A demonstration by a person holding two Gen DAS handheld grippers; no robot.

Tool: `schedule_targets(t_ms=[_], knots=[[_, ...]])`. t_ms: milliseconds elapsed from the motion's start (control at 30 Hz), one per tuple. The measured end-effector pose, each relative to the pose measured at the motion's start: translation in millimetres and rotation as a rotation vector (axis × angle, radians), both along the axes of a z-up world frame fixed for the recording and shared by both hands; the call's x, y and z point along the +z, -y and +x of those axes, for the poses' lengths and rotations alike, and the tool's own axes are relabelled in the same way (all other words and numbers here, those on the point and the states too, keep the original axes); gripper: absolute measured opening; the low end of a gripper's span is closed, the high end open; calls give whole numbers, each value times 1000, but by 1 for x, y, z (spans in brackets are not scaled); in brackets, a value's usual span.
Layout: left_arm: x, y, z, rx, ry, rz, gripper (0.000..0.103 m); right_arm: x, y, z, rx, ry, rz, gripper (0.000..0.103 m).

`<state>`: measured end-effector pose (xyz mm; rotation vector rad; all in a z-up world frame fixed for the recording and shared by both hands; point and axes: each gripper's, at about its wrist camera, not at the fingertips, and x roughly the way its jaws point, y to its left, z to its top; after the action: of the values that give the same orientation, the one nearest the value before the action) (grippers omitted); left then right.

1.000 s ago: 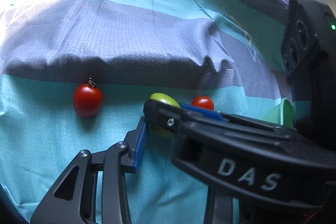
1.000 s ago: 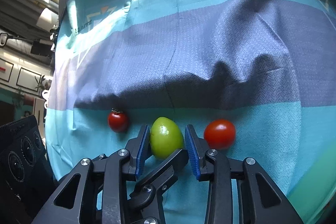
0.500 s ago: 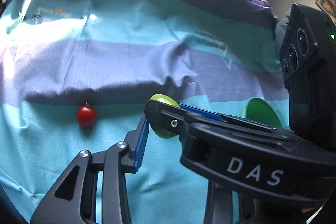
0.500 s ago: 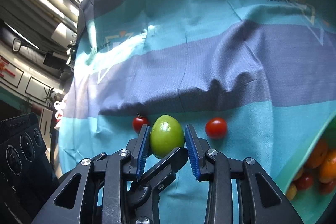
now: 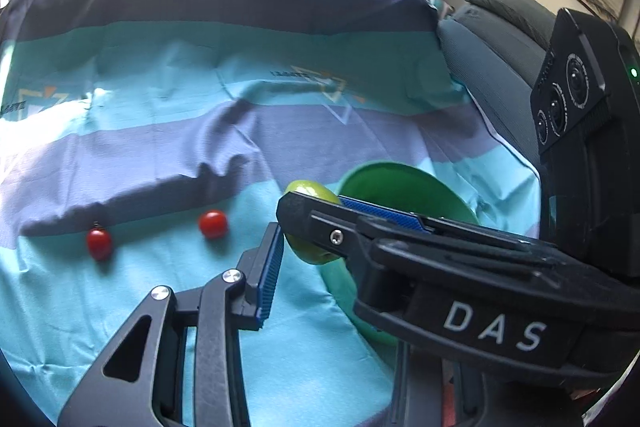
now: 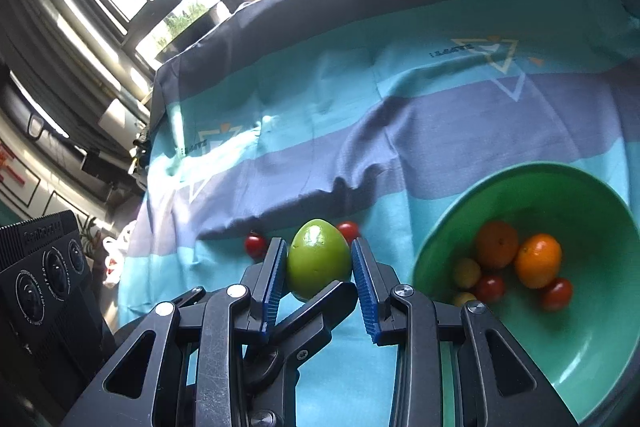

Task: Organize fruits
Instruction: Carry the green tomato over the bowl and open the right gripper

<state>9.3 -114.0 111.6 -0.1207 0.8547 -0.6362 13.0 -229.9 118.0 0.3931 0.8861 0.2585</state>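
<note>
From the left wrist view, the right gripper (image 5: 316,223) crosses in front, pinching a green fruit (image 5: 310,189) clear of the striped cloth (image 5: 160,155), presumably to carry it to the green bowl (image 5: 400,179) just behind. Only one blue finger of the left gripper shows, so I cannot tell how it stands. Two tomatoes (image 5: 213,224) remain on the cloth, well left.

From the right wrist view, the green fruit (image 6: 318,259) sits squarely between the blue pads (image 6: 274,279). The bowl (image 6: 592,327), to the right, already holds oranges (image 6: 538,261) and small tomatoes; nothing blocks the way there.
</note>
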Motion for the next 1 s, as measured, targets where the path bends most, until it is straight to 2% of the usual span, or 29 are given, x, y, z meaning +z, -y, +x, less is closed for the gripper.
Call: schedule_targets(t_ms=[333, 567, 667, 833, 933, 1000], knots=[[-17, 51, -14, -141, -14, 37, 35, -17, 47, -30, -113, -25, 10, 37], [-32, 75, -16, -187, -63, 60, 34, -33, 70, -37, -134, -79, 22, 37], [-35, 82, -18, -200, -55, 76, 32, -37, 77, -38, -143, -97, 20, 37], [-32, 80, -20, -192, -52, 66, 36, -35, 82, -41, -178, -101, -19, 37], [-26, 66, -16, -148, -41, 86, 47, -29, 85, -43, -224, -76, -71, 39], [-20, 52, -12, -102, -21, 97, 50, -23, 84, -43, -236, -51, -93, 40]])
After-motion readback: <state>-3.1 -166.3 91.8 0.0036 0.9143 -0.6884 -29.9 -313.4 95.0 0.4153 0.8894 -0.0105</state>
